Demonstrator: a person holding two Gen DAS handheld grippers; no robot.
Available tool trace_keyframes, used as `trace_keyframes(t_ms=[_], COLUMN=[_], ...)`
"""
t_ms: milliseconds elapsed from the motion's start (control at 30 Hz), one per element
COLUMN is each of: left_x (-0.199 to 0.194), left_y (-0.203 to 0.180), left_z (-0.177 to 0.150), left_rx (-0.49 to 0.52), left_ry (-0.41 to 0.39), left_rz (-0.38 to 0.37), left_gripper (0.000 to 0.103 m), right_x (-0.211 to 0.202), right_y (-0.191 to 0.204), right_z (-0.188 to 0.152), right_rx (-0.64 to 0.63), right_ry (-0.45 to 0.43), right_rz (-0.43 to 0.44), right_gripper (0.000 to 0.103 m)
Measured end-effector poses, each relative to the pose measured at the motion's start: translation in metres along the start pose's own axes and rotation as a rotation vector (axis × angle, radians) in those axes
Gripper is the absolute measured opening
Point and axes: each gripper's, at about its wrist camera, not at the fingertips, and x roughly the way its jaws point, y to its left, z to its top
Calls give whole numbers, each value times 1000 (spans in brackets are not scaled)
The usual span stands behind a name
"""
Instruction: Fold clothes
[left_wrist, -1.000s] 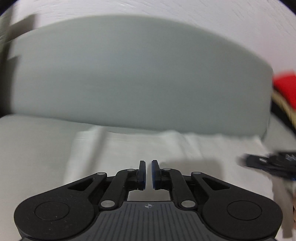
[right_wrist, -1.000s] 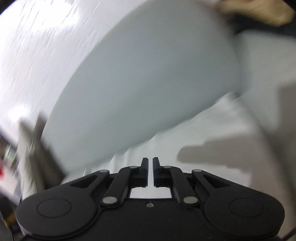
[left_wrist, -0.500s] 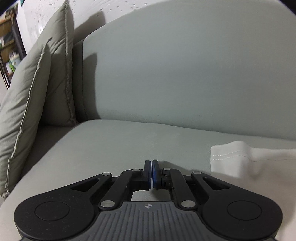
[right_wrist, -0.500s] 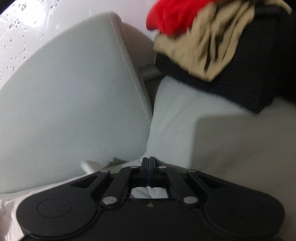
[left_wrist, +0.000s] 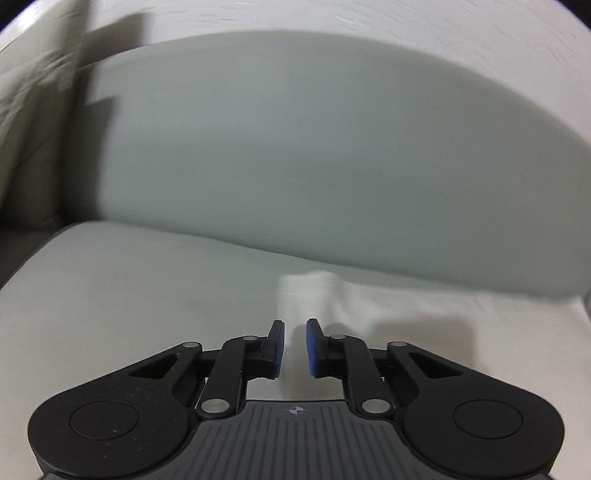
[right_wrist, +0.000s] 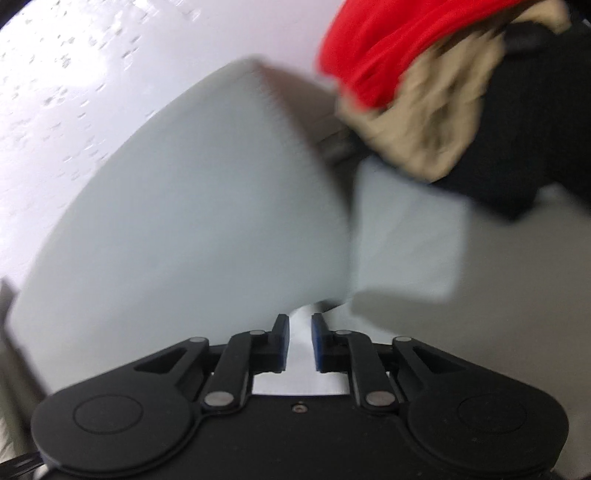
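The sofa (left_wrist: 110, 295) carried it all: a white garment (left_wrist: 424, 317) lay spread flat on the seat against the backrest, while a heap of red, tan and black clothes (right_wrist: 443, 103) waited at the far end. The left gripper (left_wrist: 294, 341) hovered at the garment's corner, jaws narrowly parted, empty. The right gripper (right_wrist: 297, 341) straddled white cloth, jaws apart, not clamped. Folding looked barely begun.

Your left gripper (left_wrist: 294, 345) sits level with its jaws slightly parted (blue pads showing); your right gripper (right_wrist: 298, 341) matches it, jaws parted too.
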Motion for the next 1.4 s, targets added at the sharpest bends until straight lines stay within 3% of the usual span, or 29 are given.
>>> trace_keyframes(t_ms=[67, 133, 200, 233, 267, 367, 467, 633, 733, 800, 933, 1167, 1400], left_x=[18, 36, 30, 24, 17, -30, -98, -223, -279, -309, -329, -311, -292], left_y=[-11, -15, -26, -30, -33, -19, -3, 18, 28, 29, 27, -12, -69], left_z=[-3, -5, 1, 3, 5, 10, 10, -10, -30, -49, -98, -190, -224], left_rx=[19, 1, 21, 55, 84, 74, 74, 74, 39, 18, -27, -25, 81], left_ry=[25, 53, 66, 65, 62, 19, -14, -67, -83, -88, -22, 142, 164], left_rz=[48, 128, 222, 293, 353, 323, 298, 192, 132, 101, 42, 13, -33], left_gripper=[13, 13, 12, 7, 6, 7, 7, 8, 8, 8, 8, 8, 8], right_x=[17, 29, 25, 18, 9, -37, -112, -239, -269, -290, -321, -307, -281], right_y=[3, -1, -7, -9, -10, -7, -1, 0, 5, 11, 2, -13, 13], right_z=[-6, -15, -22, -25, -26, -30, -36, -47, -16, -1, -12, -114, -186], right_rx=[-1, -22, -15, -22, -35, -39, -10, 0, -22, -44, -44, 26, -45], right_ry=[49, 47, -1, -18, -16, -41, -90, -118, -114, -119, -80, 174, 314], right_rz=[6, -119, -226, -299, -295, -267, -167, 2, 50, 74, 98, 60, 55], right_gripper=[12, 0, 0, 0, 0, 1, 4, 5, 6, 12, 24, 24, 16])
